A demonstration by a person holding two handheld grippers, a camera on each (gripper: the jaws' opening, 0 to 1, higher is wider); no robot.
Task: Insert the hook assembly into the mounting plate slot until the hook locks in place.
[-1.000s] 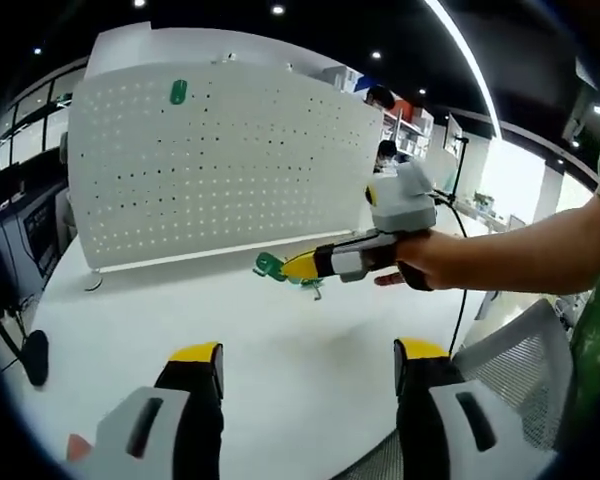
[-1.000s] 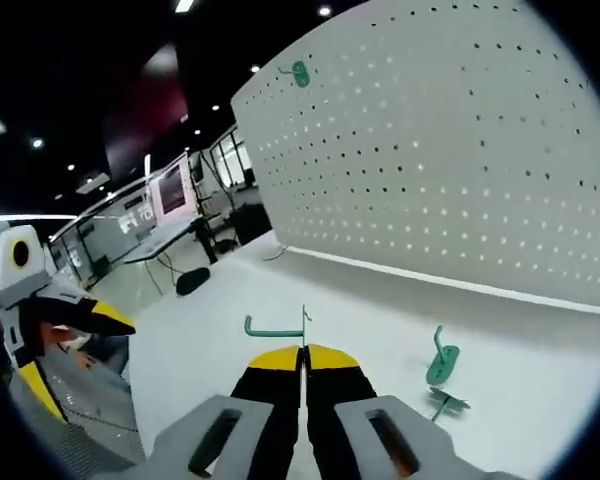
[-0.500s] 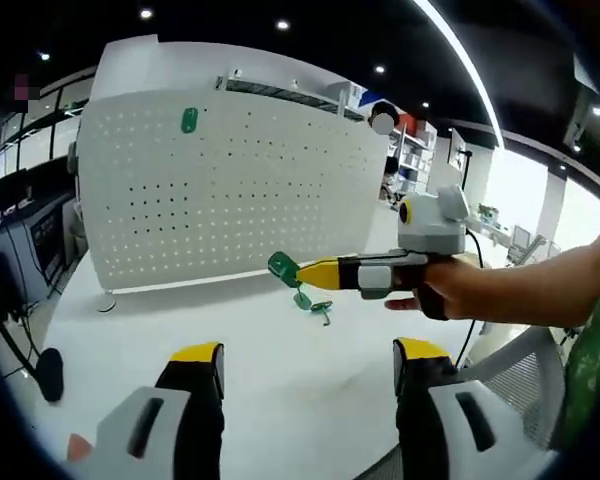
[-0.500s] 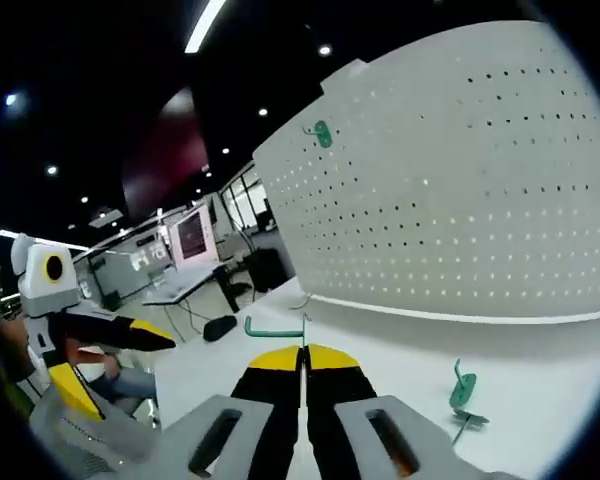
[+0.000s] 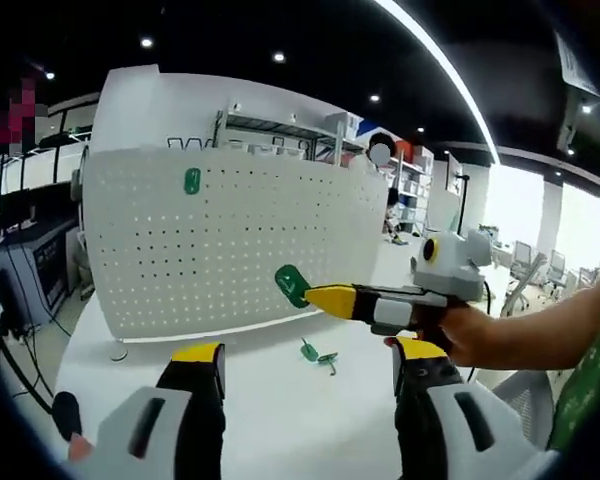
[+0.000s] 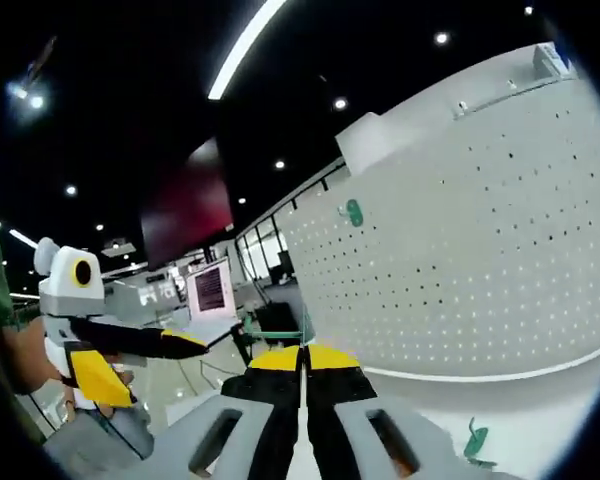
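Observation:
A white perforated mounting plate (image 5: 220, 240) (image 6: 460, 270) stands upright on the white table (image 5: 280, 400). One green hook (image 5: 192, 181) (image 6: 353, 212) hangs high on the plate. My right gripper (image 6: 302, 348) (image 5: 312, 297) is shut on another green hook (image 5: 290, 285) (image 6: 275, 333), held in the air in front of the plate. A third green hook (image 5: 317, 353) (image 6: 474, 441) lies on the table below. My left gripper (image 5: 308, 358) is open with nothing between its fingers, low over the table.
A person's hand and arm (image 5: 520, 335) hold the right gripper. The left gripper (image 6: 100, 340) hangs at the left in the right gripper view. Office desks and shelves (image 5: 400, 180) lie behind the plate. A black cable (image 5: 20, 370) runs along the table's left edge.
The right gripper has risen with its green hook, off the table to about mid-height of the plate. Both cameras tilted upward, so the plate and table sit lower in view.

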